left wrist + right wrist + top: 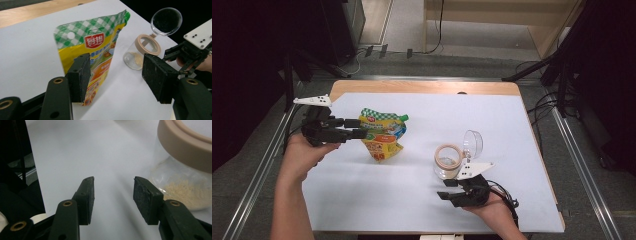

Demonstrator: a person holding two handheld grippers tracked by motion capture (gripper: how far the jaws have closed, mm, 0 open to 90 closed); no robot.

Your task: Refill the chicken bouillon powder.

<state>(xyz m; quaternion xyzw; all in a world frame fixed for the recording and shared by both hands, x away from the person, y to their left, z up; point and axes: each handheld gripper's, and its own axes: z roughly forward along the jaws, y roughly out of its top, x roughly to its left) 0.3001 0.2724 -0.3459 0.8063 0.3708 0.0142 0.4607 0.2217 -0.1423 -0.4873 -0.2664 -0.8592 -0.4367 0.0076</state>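
Nearest the lens in the high view, at the lower right of the frame, the right gripper [446, 189] is resting low over the white table cover [412, 195], with a hand behind it. Its jaws are standing partly open and gripping nothing; in the right gripper view the cover is showing bare between the pads. The glass jar [185, 177] is sitting at the right of that frame, just beside the right-hand pad and outside the gap, so the jaws would have to shift that way to straddle it.

Moving up the high view, the jar [448, 162] is standing upright just above the right gripper, its tan collar ring facing up and its clear hinged lid [472, 144] standing thrown back toward the upper right. A shallow layer of pale powder [136, 58] is lying in its bottom; the rest of the jar looks empty.

Farther up and to the left, the snack pouch [383, 134] is standing on its base, long axis running top to bottom, green-check top edge uppermost. The left gripper [361, 128] is reaching level toward it from the left of the frame. In the left gripper view, the left-hand pad is lying against or just in front of the pouch [100, 53], and the right-hand pad is standing well apart from it. The jaws are therefore open and are not clamping the pouch. Judged from this, the left gripper is the nearer to the pouch, the right to the jar.
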